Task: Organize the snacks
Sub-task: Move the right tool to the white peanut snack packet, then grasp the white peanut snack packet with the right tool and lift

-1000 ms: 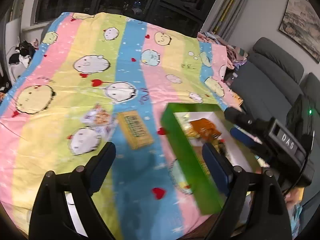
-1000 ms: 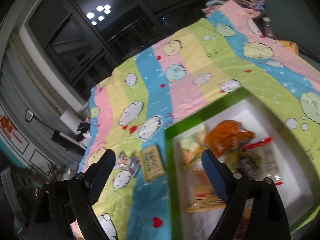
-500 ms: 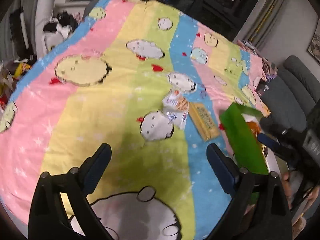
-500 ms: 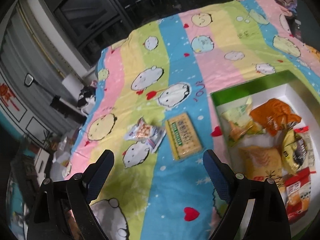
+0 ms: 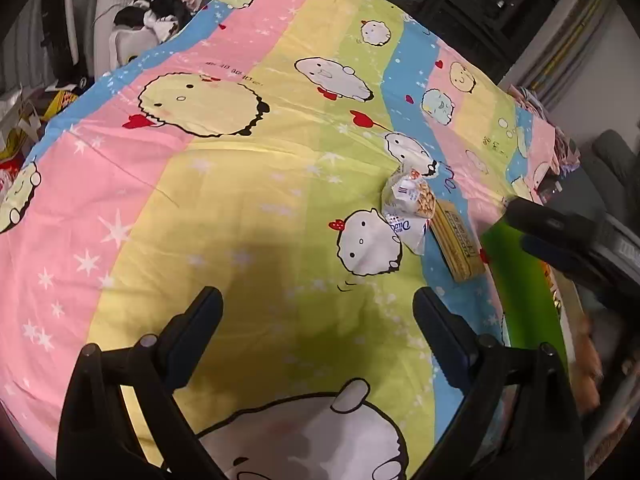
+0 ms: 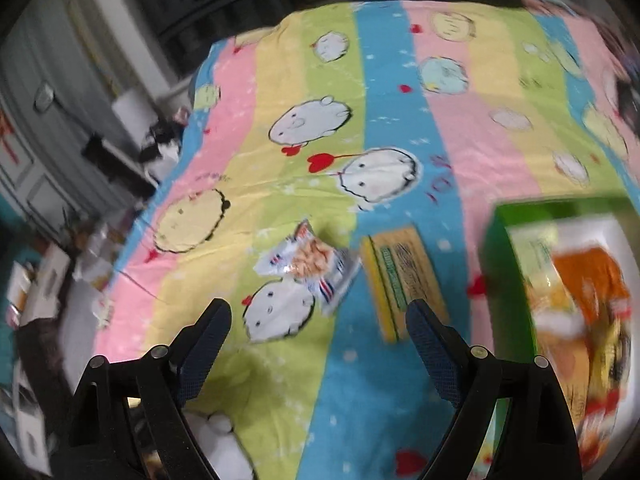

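The left gripper hangs over the striped cartoon-print bedsheet with its dark fingers spread wide — its jaws have just been opening, and only bare yellow cloth lies between them. Ahead of it and off to its right lies the crinkly white-and-clear snack packet, and just beyond that, touching or nearly so, the flat yellow rectangular biscuit pack with green print. Further right stands the bright green cardboard box, with the other tool's dark body reaching over its rim.

The right gripper is likewise parted wide and empty. The white snack packet lies just ahead of it, between the finger lines, while the yellow biscuit pack sits beside the right-hand finger, partly hidden behind its tip. To its right the green box holds several wrapped snacks on its white floor — an orange bag among them, blurred.
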{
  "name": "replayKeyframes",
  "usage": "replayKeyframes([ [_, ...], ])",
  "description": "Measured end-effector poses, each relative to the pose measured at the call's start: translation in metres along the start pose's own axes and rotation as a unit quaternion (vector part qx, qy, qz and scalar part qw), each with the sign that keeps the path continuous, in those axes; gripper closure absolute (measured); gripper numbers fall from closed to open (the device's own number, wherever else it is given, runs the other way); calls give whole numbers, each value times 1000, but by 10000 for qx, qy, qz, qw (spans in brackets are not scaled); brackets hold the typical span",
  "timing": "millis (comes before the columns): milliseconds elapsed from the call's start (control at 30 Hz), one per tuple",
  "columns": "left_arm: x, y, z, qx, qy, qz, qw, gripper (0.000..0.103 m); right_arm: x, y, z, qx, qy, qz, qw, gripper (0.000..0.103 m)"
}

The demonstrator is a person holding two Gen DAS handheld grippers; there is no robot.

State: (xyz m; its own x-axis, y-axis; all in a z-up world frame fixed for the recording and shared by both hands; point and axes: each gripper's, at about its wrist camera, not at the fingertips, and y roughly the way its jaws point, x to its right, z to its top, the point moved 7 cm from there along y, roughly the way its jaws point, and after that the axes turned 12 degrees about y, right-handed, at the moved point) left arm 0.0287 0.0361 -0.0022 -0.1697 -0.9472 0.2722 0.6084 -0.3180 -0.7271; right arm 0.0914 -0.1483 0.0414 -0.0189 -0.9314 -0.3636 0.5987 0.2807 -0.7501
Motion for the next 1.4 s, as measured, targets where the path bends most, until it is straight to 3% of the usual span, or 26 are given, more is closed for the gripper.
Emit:
replayKeyframes([
  [133,-5,2,0,-48,-13,149,9999,7,-7,40,10,-425,374,-316,9979,13],
  [233,-6,2,1,-72,35,158,9998,7,-7,54,20,-275,679,-377,9966,13],
  [333,-10,4,1,-92,92,377,9992,7,-7,75,26,-374,777,-708,9938,13],
  [433,-13,6,0,-169,120,465,9987,7,-10,88,27,-517,756,-678,9935,13],
  [533,-17,6,1,-181,-1,434,9989,7,-11,98,25,-532,610,-912,9925,14],
  [700,-18,5,1,-206,-67,426,9989,7,-12,118,16,-877,598,-952,9898,24],
  [767,-19,4,1,-200,-81,407,9989,7,-10,121,13,-941,576,-1030,9885,42],
  [900,-19,4,2,-200,-121,403,9989,7,-10,112,9,-961,528,-834,9905,49],
  [1067,-22,4,2,-226,-188,418,9987,7,-18,75,-6,-914,162,-561,9941,50],
  [1233,-29,5,0,-279,-383,453,9978,7,-21,39,-48,-1100,-553,-568,9908,50],
  [1400,-30,4,-1,-285,-409,444,9978,7,-15,34,-83,-1355,-796,-618,9856,50],
])
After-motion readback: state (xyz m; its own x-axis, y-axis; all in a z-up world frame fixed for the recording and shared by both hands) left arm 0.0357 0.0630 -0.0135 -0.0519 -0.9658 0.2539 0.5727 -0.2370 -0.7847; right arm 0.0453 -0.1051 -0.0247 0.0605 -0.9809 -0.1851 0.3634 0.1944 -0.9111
